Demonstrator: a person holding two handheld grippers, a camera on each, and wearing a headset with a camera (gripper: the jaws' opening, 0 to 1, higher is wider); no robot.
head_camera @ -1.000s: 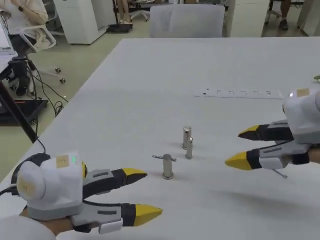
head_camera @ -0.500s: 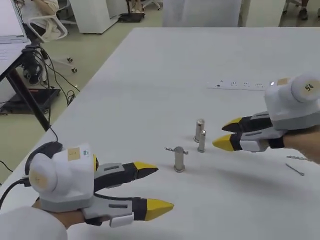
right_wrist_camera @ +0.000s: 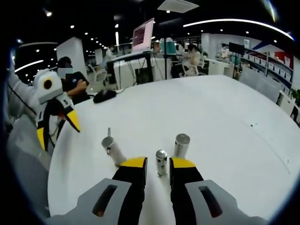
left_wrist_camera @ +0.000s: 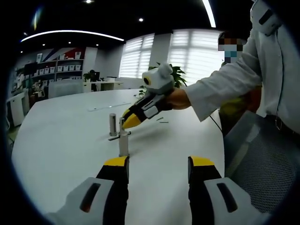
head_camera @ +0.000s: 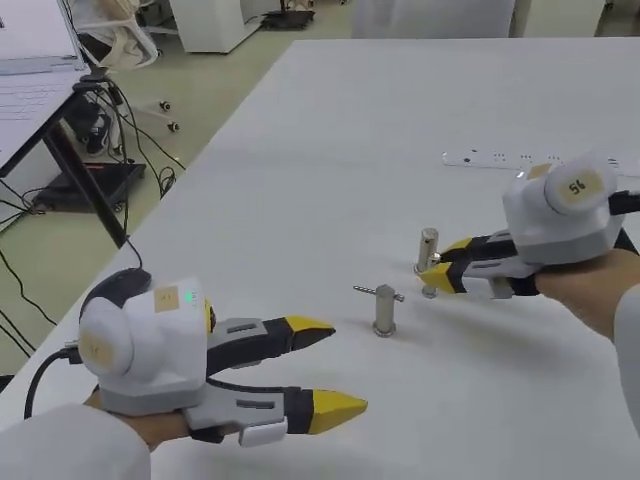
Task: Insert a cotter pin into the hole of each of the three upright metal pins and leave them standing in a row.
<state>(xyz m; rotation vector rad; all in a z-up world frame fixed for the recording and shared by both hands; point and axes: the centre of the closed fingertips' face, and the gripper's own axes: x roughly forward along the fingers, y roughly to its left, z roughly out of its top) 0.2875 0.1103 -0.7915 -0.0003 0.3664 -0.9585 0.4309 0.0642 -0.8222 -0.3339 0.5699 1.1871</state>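
The short silver upright pin (right_wrist_camera: 161,161), flanked by the narrowly parted jaws of the right gripper (head_camera: 437,268), should be clamped low and squarely, so that the taller silver pin (head_camera: 428,245) at its 12 o'clock and the cottered pin (head_camera: 385,312) at 7 are not knocked, the left gripper (head_camera: 345,367) being seen open-jawed at 8.

Open-plan office, likely doubling as a test lab. Head view: big white table (head_camera: 300,150) with a power strip (head_camera: 500,159) on it. Upper left of that frame: loose cables (head_camera: 135,135) on a pale green floor and chair casters (head_camera: 165,104). Right gripper view, top centre: monitor on a stand (head_camera: 30,50) (right_wrist_camera: 143,35), people seated at desks (right_wrist_camera: 190,54), strip ceiling lights (right_wrist_camera: 229,22). Left gripper view: window blinds (left_wrist_camera: 187,49) at top, potted plant (left_wrist_camera: 180,75) at centre, mesh office chair (left_wrist_camera: 262,154) at lower right. Shelving (left_wrist_camera: 51,70) at left holds what look like boxes, too blurred to be sure.
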